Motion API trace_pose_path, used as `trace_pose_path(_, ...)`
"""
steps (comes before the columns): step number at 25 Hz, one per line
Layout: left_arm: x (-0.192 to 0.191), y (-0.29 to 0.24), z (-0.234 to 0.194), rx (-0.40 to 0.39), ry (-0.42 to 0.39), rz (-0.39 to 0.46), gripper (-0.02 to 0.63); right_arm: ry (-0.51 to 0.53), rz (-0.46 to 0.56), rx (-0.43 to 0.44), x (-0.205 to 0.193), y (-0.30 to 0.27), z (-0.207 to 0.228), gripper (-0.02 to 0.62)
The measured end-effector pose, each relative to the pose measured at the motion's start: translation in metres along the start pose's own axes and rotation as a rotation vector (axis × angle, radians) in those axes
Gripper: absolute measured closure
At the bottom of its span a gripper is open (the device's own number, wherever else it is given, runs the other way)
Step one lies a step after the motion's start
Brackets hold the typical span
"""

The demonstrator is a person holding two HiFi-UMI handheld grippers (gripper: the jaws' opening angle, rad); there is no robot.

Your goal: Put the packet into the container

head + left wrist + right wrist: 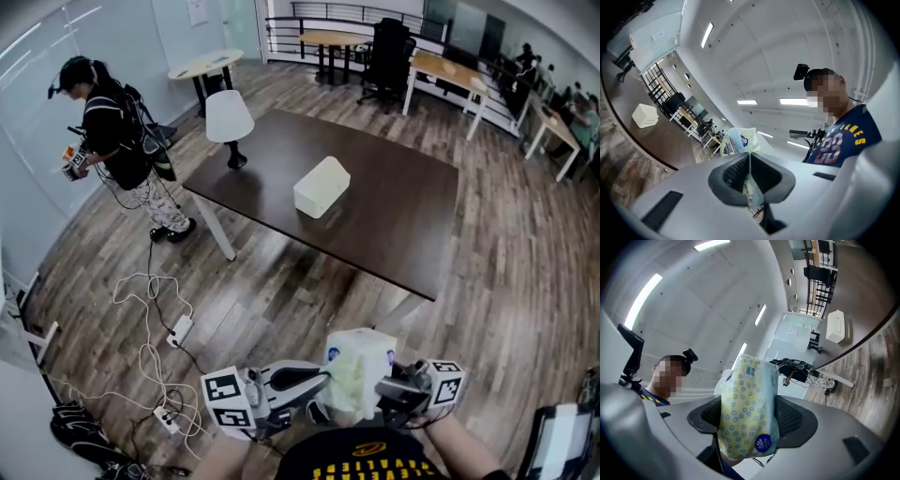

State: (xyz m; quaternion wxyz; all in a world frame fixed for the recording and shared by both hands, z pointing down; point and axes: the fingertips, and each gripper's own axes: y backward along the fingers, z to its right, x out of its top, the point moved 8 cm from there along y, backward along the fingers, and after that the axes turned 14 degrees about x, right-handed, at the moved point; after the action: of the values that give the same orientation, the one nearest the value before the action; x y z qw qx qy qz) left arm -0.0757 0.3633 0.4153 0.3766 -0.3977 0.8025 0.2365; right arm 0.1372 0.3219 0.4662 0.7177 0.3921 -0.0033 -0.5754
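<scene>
White container (322, 187) sits on the desk (394, 225) at 12 o'clock, can't see inside. You've got the packet (359, 373) at 6, long axis 12-to-6; left gripper (326, 380) fingers pinch its edge, right gripper (382, 389) fingers clamp its body.

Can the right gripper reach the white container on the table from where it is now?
Probably not yet: the right gripper holds the tissue packet by the person's chest, and the container sits on the table across the wood floor. Nothing blocks the way; step closer.
</scene>
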Motion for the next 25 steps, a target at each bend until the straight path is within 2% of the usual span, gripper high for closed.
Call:
trace_pose_path(3, 0.005, 0.001, -0.025, 0.045, 0.04, 0.004, 0.596, 0.008, 0.019, -0.069, 0.006, -0.004, 0.018, 0.287)
trace_pose_path(5, 0.007, 0.002, -0.041, 0.087, 0.085, 0.015, 0.566, 0.019, 0.025, -0.121, 0.011, -0.004, 0.027, 0.302)
trace_pose_path(10, 0.015, 0.01, -0.078, 0.243, 0.194, 0.065, 0.436, 0.056, 0.058, -0.227, 0.032, -0.003, 0.048, 0.314)
trace_pose_path(12, 0.019, 0.013, -0.087, 0.315, 0.185, 0.052, 0.399, 0.08, 0.058, -0.285, 0.041, -0.002, 0.058, 0.314)
trace_pose_path(15, 0.027, 0.003, -0.092, 0.391, 0.121, -0.002, 0.332, 0.127, 0.032, -0.362, 0.055, -0.004, 0.074, 0.314)
trace_pose_path(18, 0.028, -0.025, -0.103, 0.414, 0.07, -0.066, 0.285, 0.147, 0.011, -0.38, 0.073, -0.01, 0.093, 0.314)
trace_pose_path(20, 0.03, -0.045, -0.119, 0.417, 0.073, -0.08, 0.26, 0.144, -0.008, -0.371, 0.087, -0.017, 0.106, 0.314)
trace_pose_path(25, 0.051, -0.087, -0.168, 0.388, 0.191, -0.052, 0.165, 0.095, -0.015, -0.317, 0.133, -0.026, 0.143, 0.314)
